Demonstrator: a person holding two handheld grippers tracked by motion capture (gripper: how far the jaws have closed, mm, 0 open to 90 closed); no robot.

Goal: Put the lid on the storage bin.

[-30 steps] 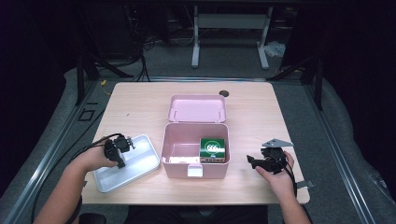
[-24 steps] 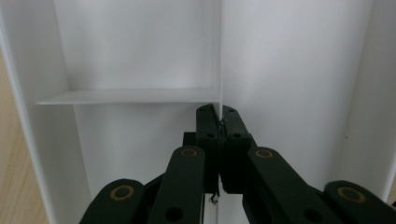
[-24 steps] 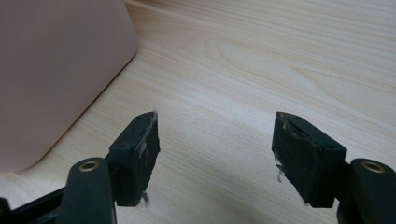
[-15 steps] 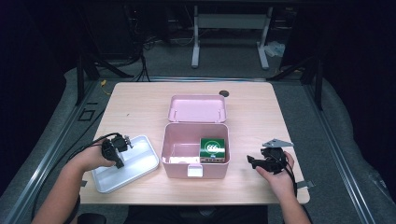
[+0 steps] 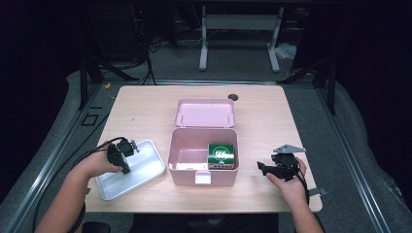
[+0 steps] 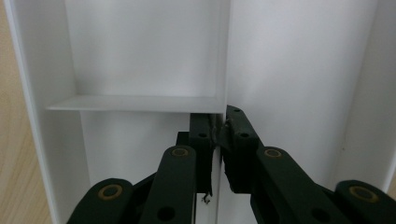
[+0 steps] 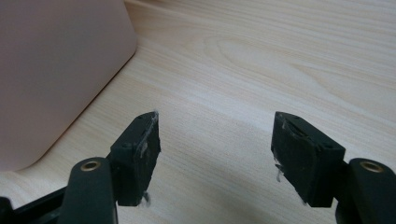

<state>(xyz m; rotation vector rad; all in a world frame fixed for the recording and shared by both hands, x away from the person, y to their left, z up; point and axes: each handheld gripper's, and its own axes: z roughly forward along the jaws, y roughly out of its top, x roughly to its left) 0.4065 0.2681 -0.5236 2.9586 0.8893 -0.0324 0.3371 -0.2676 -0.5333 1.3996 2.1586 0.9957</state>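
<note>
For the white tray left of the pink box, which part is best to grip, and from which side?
Grip the thin upright divider inside the white tray, from above, one jaw in each compartment. It is a narrow straight wall, so the jaws close flat on it; the whole tray looks too wide. The left claw is shut on it this way.

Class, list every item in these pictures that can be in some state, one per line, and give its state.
pink box: lid open, swung back flat on the table
green package: inside the pink box, at its right end
white tray: on the table left of the box, its inner divider gripped
left tongs: shut on the tray's divider
right tongs: open, holding nothing, above bare table beside the box
</note>
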